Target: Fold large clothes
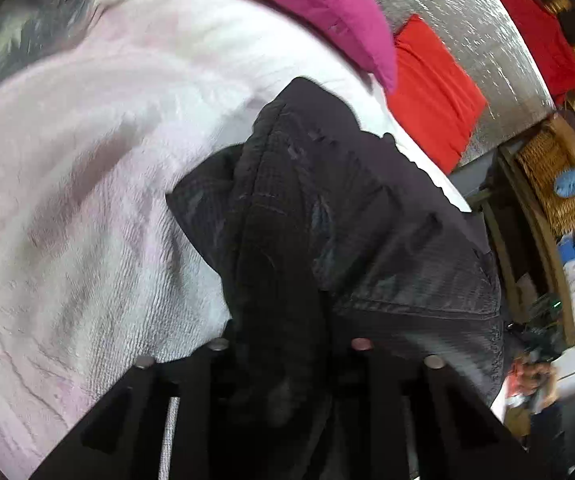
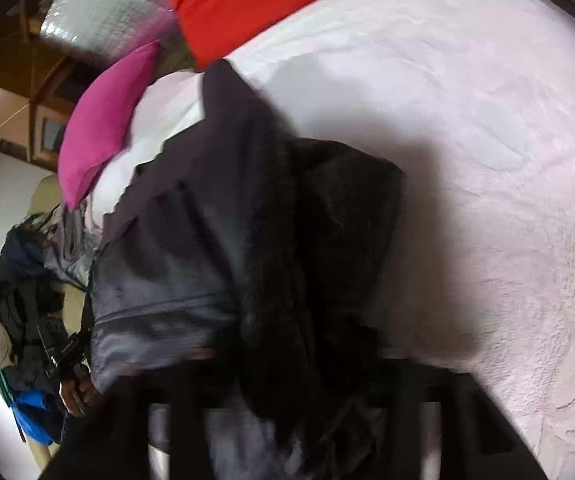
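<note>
Left wrist view: left gripper (image 1: pixel 287 360) and right gripper (image 2: pixel 287 364) each clench a bunched edge of the dark garment (image 1: pixel 327 208), which drapes onto the pale bedspread (image 1: pixel 67 200), probably to spread it for folding.

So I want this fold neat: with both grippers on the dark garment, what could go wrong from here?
1. Both the left gripper and right gripper appear shut on bunched folds of the dark garment, so a lift may carry several layers and fold crooked.
2. The fabric looks slick; it might slip out.
3. The pink cushion lies right next to the garment; spreading it could snag or drag the cushion across the white blanket.
</note>
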A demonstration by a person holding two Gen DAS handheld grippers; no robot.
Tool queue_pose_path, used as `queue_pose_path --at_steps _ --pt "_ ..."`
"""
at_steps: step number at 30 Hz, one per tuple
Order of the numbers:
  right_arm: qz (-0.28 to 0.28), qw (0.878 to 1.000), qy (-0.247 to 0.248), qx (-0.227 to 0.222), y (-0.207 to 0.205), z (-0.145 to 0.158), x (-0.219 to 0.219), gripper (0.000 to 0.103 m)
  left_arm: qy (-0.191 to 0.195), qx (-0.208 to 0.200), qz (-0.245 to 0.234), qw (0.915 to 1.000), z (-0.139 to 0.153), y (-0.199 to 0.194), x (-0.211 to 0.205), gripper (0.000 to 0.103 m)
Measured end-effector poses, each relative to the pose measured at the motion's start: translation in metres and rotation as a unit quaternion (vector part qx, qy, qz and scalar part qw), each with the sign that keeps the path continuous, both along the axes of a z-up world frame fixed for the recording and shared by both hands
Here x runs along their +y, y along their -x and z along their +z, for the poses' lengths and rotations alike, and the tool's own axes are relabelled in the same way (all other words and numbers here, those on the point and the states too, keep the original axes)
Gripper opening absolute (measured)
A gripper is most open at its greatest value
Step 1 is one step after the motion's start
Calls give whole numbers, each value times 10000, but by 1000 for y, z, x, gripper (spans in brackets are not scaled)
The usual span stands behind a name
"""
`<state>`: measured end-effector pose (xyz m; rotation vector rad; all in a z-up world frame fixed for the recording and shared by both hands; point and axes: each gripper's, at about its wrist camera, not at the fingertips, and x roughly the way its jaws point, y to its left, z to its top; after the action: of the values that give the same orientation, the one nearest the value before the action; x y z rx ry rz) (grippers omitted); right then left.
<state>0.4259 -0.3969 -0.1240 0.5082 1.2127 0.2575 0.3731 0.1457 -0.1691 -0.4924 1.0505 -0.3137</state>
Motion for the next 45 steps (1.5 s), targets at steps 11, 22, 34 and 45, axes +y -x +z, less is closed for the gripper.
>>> queue_pose_path --at_steps 11,22,34,45 --pt "347 9933 597 -928 26 134 31 11 -327 -1011 -81 9943 110 23 -16 14" --pt "91 9874 783 -1372 118 187 -6 11 -153 -1592 -400 9863 152 97 -33 15" --pt "-1037 9939 196 -312 195 13 -73 72 -374 -483 118 9981 11 139 -39 57" --pt "-794 9883 414 -1234 199 102 -55 75 -1852 -1168 348 9751 77 166 -28 69"
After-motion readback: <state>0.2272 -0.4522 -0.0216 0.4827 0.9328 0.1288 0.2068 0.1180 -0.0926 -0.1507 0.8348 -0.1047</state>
